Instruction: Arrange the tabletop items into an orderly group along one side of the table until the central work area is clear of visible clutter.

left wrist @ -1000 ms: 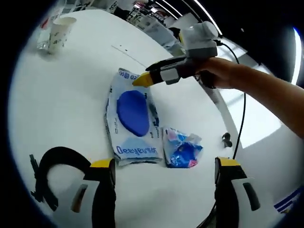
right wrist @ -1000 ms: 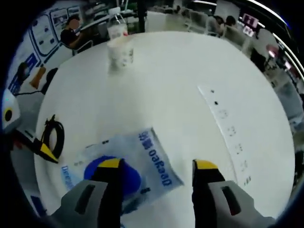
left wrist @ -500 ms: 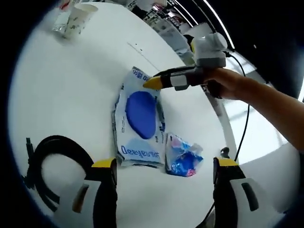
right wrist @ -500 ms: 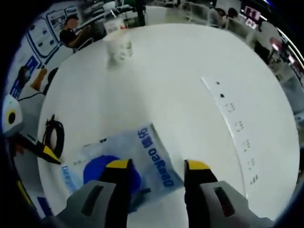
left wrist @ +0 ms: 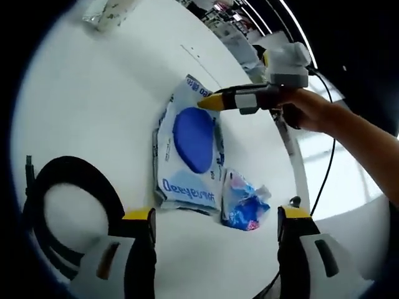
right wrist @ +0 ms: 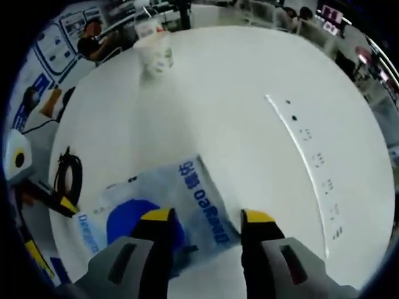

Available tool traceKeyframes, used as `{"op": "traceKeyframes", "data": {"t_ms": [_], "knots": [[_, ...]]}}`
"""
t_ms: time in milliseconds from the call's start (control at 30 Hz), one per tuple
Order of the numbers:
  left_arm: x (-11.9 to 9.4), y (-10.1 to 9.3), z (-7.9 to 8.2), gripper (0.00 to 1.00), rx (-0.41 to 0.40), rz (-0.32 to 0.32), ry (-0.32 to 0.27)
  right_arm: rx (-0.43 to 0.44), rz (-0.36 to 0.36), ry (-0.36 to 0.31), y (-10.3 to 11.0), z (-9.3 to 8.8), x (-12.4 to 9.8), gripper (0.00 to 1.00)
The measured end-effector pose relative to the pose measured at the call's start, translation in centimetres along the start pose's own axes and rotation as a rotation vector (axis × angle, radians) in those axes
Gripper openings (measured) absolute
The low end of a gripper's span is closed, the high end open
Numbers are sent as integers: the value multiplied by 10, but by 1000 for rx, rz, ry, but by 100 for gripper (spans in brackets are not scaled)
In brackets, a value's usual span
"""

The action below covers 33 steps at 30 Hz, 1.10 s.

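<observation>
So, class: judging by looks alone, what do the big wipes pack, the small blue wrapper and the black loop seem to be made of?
Wipes pack: soft plastic film, glossy, wrinkled at the edges.
Small blue wrapper: thin crinkly plastic, shiny, creased.
Black loop: probably a rubber- or plastic-sheathed cable, matte and coiled.

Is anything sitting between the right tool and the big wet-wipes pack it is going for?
Nothing visible. The right tool is open, its jaws over the near end of the wet-wipes pack, with bare white table around them. The small blue packet lies beside the pack's other end, clear of the jaws.
</observation>
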State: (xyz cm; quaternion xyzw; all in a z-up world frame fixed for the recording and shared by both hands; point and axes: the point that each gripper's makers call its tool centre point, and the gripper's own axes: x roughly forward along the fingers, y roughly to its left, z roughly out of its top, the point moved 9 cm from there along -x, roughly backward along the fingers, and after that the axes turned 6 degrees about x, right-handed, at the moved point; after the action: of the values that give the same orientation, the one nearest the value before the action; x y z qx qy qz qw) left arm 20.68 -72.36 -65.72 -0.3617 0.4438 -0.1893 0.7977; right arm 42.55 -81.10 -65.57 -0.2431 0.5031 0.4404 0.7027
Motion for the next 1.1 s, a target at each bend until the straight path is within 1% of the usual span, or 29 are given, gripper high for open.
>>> {"op": "traceKeyframes", "data": {"t_ms": [167,233,300,500,633,767,1000,1033,1100], "knots": [[2,0,9,75,-8,8,-17,3,-9,2,-2,1,0,32],[2,0,10,73,-15,10,-26,0,-11,2,-3,1,0,29],[4,1,10,72,-21,15,-21,3,-13,4,-3,1,2,29],[6,6,6,60,-4,44,-25,6,-24,8,-3,2,4,23],[6,8,5,51,22,66,-16,-1,-31,12,-2,1,4,13],[7,12,4,42,65,108,-10,-2,-35,17,-1,1,5,7],[6,19,2,25,90,159,-11,8,-45,12,0,-1,3,2],[6,21,2,23,98,175,-10,11,-48,12,1,-2,3,1],[7,22,3,21,104,174,-13,17,-53,7,2,-2,2,1]]}}
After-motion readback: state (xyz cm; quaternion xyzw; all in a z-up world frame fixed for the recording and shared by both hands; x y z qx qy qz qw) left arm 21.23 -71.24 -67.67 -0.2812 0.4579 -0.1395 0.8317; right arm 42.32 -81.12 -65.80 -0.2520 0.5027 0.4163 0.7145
